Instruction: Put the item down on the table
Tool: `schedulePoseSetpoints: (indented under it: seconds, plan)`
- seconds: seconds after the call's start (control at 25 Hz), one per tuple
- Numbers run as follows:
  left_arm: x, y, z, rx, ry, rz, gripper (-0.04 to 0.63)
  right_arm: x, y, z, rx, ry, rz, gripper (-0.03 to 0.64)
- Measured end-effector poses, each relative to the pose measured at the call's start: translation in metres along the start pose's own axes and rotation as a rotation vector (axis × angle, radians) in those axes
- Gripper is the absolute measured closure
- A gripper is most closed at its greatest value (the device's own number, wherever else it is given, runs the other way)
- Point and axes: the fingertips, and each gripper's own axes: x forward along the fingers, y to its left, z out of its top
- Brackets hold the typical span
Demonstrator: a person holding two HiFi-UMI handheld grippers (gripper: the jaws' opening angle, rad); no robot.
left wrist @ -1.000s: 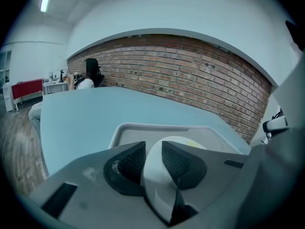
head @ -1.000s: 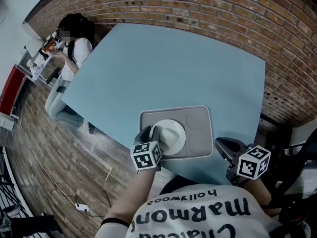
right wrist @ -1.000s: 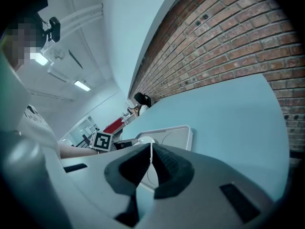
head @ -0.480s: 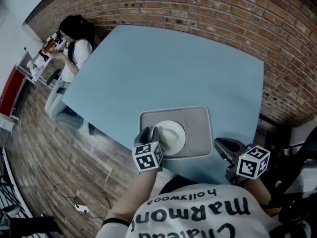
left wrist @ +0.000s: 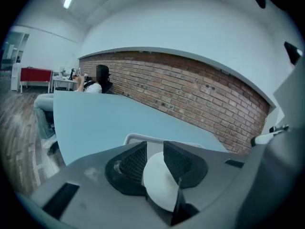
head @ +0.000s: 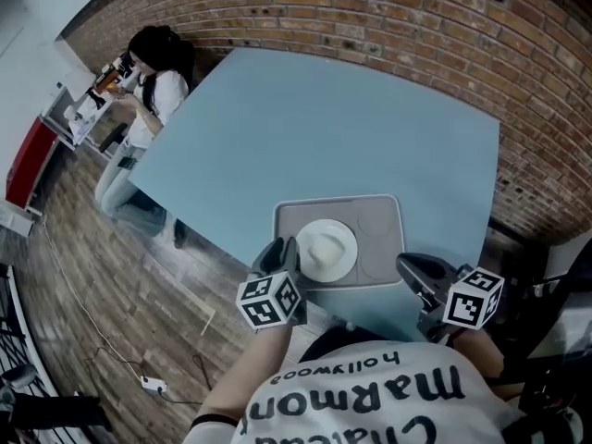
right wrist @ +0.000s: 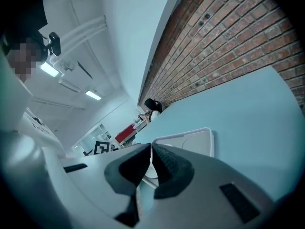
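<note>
Grey tray (head: 379, 237) on blue table (head: 314, 118)

The left claw (head: 284, 246) grips plate (head: 326, 250); right claw (right wrist: 151, 147) closed.

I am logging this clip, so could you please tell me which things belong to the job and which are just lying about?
Belongs to the job: white plate, clamped at its rim by the left gripper; grey tray beneath it; blue table.

Just about: right gripper, shut and empty; seated person beyond the table; brick wall.
</note>
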Motion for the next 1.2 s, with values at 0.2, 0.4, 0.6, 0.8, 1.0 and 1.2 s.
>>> schedulePoseSetpoints:
  seconds: [0.2, 0.4, 0.6, 0.8, 1.0, 1.2]
  plan:
    - [-0.031, -0.034, 0.025, -0.083, -0.084, -0.176, 0.526, 0.004, 0.021, 0.002, 0.069, -0.035, 0.081, 0.601]
    - [-0.102, -0.059, 0.054, -0.076, -0.196, -0.379, 0.560, 0.002, 0.060, -0.006, -0.057, -0.031, 0.077, 0.601]
    - [-0.182, -0.063, 0.054, -0.003, -0.206, -0.504, 0.574, -0.006, 0.083, -0.014, -0.218, -0.041, 0.012, 0.601]
    - [-0.245, -0.054, 0.032, 0.022, -0.194, -0.504, 0.586, -0.031, 0.094, -0.038, -0.194, -0.076, -0.052, 0.601]
    - [-0.273, -0.048, 0.023, 0.009, -0.204, -0.523, 0.586, -0.045, 0.108, -0.061, -0.181, -0.070, -0.098, 0.604]
    - [-0.294, -0.045, 0.015, 0.016, -0.210, -0.546, 0.586, -0.049, 0.124, -0.080, -0.215, -0.038, -0.125, 0.606]
